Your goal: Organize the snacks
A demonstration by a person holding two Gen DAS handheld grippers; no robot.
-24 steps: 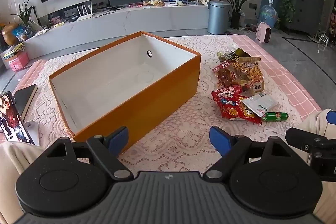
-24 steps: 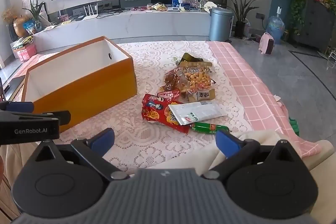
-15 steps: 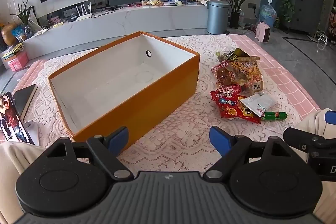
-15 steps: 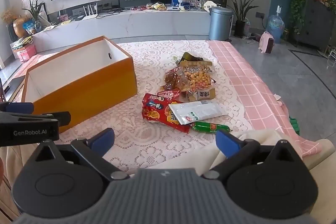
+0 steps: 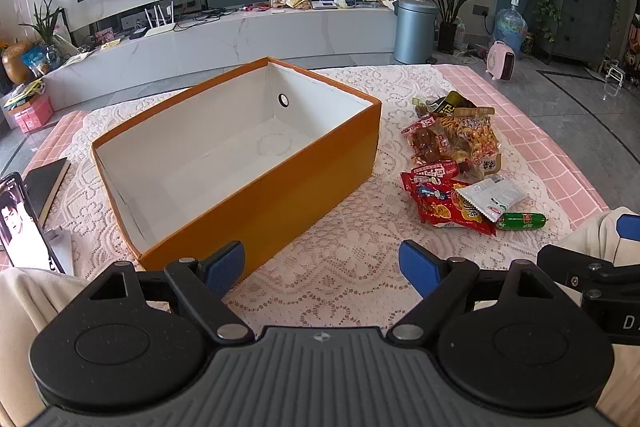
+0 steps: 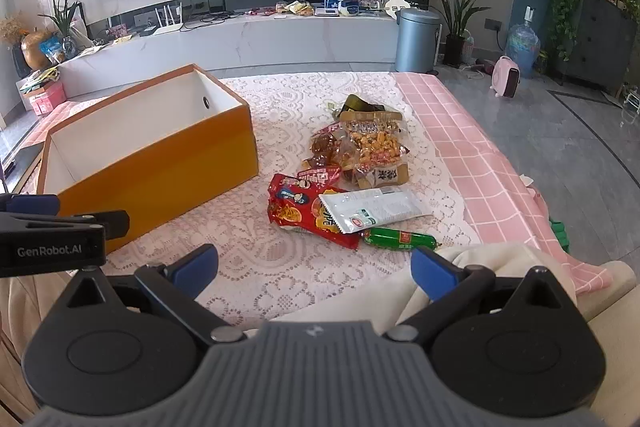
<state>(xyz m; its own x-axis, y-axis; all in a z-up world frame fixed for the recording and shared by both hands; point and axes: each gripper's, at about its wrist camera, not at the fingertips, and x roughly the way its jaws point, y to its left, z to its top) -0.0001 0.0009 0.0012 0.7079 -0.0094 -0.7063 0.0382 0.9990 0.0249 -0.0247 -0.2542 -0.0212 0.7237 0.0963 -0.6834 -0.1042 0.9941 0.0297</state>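
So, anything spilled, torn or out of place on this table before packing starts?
Nothing spilled or damaged. The snack packets lie in a loose overlapping heap beside the orange box, which sits askew on the lace cloth with nothing inside. Both grippers are open, holding nothing.

The right tongs (image 6: 314, 263) hung wide open above the lace-covered tabletop (image 6: 280, 283), gripping nothing. Beyond them lay the snack pile (image 6: 352, 179), a green sausage (image 6: 398, 239) nearest. Left of the pile stood the orange box (image 6: 160, 163), empty.
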